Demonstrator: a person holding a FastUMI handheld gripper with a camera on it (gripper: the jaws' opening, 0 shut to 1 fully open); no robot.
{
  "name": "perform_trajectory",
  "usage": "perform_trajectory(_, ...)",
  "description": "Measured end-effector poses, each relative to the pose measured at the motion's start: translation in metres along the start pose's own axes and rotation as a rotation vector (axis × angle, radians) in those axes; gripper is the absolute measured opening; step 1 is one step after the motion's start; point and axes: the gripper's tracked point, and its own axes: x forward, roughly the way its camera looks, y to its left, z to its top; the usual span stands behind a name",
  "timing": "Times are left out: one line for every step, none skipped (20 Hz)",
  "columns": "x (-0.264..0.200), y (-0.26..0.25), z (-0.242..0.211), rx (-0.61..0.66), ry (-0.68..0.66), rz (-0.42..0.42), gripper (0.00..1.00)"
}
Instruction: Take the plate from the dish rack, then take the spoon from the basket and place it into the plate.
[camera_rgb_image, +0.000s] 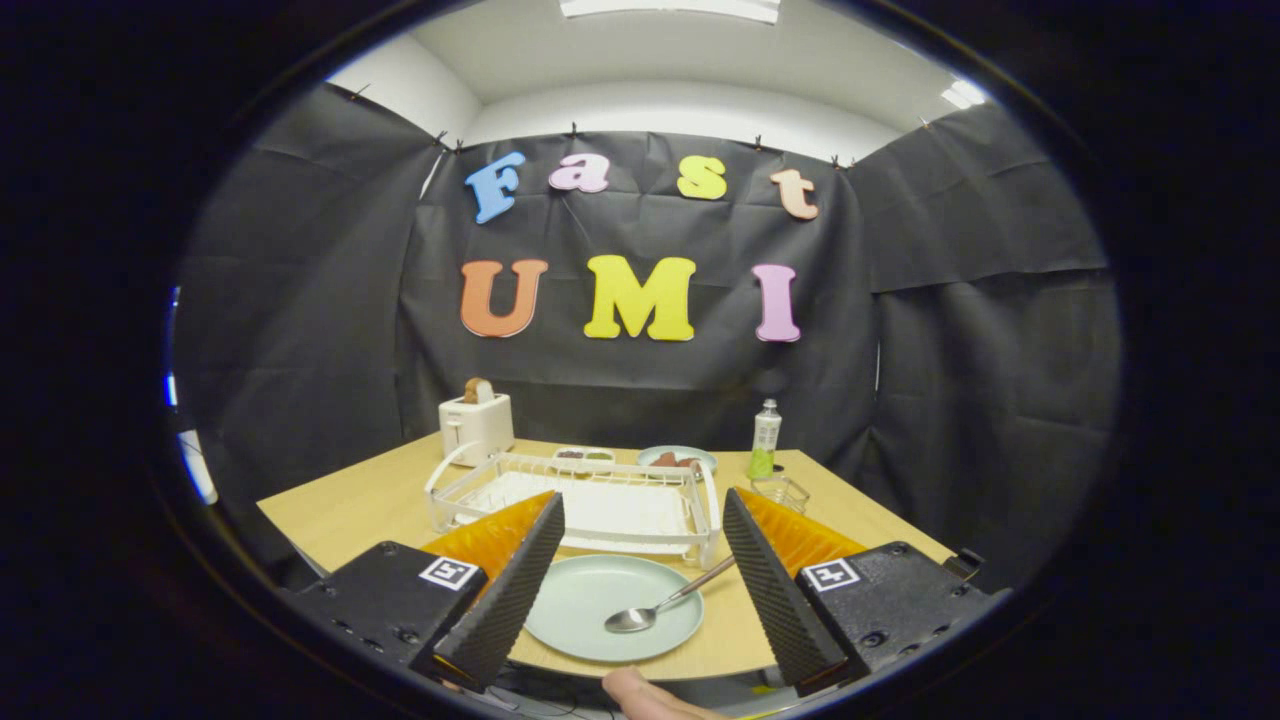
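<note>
Spoon (655, 608) lies in the plate (590, 600); my gripper (640, 560) gapes empty, so I should back off without nudging either.

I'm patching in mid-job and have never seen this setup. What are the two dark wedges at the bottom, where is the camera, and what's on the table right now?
The camera rides on a hand-held gripper and looks forward along its two fingers: those are the wedges. They stand open and hold nothing. Between them, on the wooden table, lies a pale green plate with a spoon resting in it, its handle sticking out over the rim. Beyond the plate sits a white dish rack. Farther back are a toaster, a bottle, a small glass and two dishes of food. A fingertip shows nearest the camera.
</note>
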Motion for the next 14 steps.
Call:
perform_trajectory(0.0004,0.0007,-0.0026,0.003,0.006,-0.002,1.0)
perform_trajectory(0.0006,0.0011,-0.004,0.004,0.013,0.004,1.0)
perform_trajectory(0.0012,0.0011,-0.0058,0.004,0.021,0.005,1.0)
perform_trajectory(0.0033,-0.0008,-0.0084,0.005,0.026,0.0,1.0)
perform_trajectory(0.0039,-0.0033,-0.0091,0.004,0.028,-0.003,1.0)
perform_trajectory(0.0018,-0.0051,-0.0106,0.004,0.029,-0.004,1.0)
perform_trajectory(0.0011,-0.0051,-0.0106,0.004,0.028,-0.004,1.0)
perform_trajectory(0.0015,-0.0052,-0.0103,0.003,0.028,-0.002,1.0)
perform_trajectory(0.001,-0.0052,-0.0102,0.001,0.028,-0.002,1.0)
perform_trajectory(0.0002,-0.0056,-0.0099,-0.002,0.025,-0.004,1.0)
perform_trajectory(0.0019,-0.007,-0.0091,-0.002,0.021,-0.006,1.0)
perform_trajectory(0.0023,-0.0078,-0.0088,-0.002,0.021,-0.007,1.0)
perform_trajectory(0.0041,-0.0079,-0.0103,-0.002,0.022,-0.005,1.0)
perform_trajectory(0.0048,-0.0079,-0.0104,0.0,0.024,-0.002,1.0)
